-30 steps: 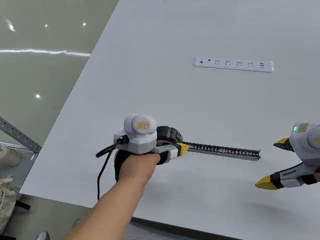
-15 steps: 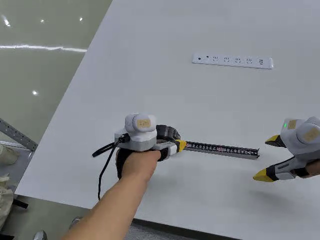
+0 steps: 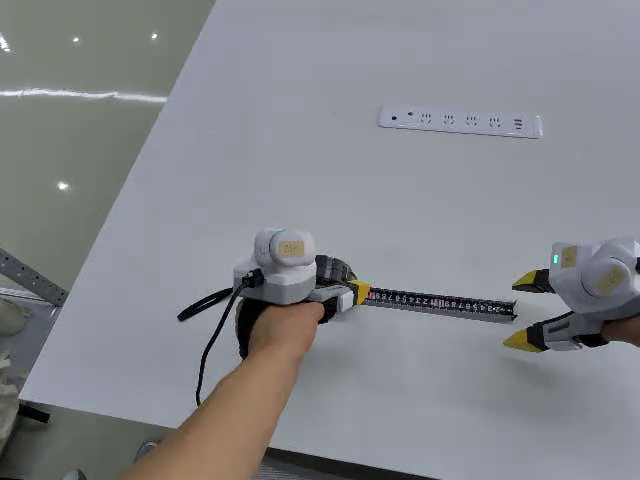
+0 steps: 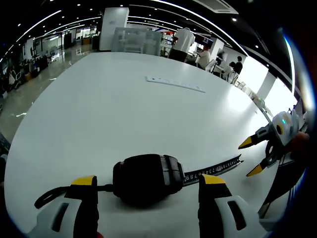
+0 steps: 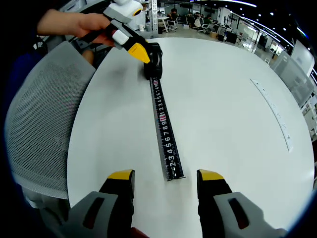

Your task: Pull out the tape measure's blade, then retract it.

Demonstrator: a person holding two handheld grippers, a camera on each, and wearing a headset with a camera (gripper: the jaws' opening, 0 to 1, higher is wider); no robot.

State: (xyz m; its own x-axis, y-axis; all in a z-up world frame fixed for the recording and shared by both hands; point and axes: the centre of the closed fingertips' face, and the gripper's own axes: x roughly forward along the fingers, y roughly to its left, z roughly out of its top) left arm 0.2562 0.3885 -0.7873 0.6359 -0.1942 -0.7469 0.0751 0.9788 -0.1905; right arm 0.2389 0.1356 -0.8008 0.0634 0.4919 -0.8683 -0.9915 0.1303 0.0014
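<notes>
Table (image 3: 300, 120), white: power strip (image 3: 460, 121) toward the far edge; tape measure (image 3: 335, 272) close to the near edge, blade (image 3: 440, 302) drawn partway from its case (image 5: 155, 60) and lying flat along that edge. Left gripper (image 4: 148, 180), jaws apart, brackets the case, seemingly to anchor it; right gripper (image 3: 523, 311), jaws apart and touching nothing, straddles the blade's tip, probably poised to take it.

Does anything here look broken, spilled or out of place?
Nothing damaged or spilled. The tape measure has its blade pulled out flat on the white table, its tip loose between the open fingers of the right gripper.
</notes>
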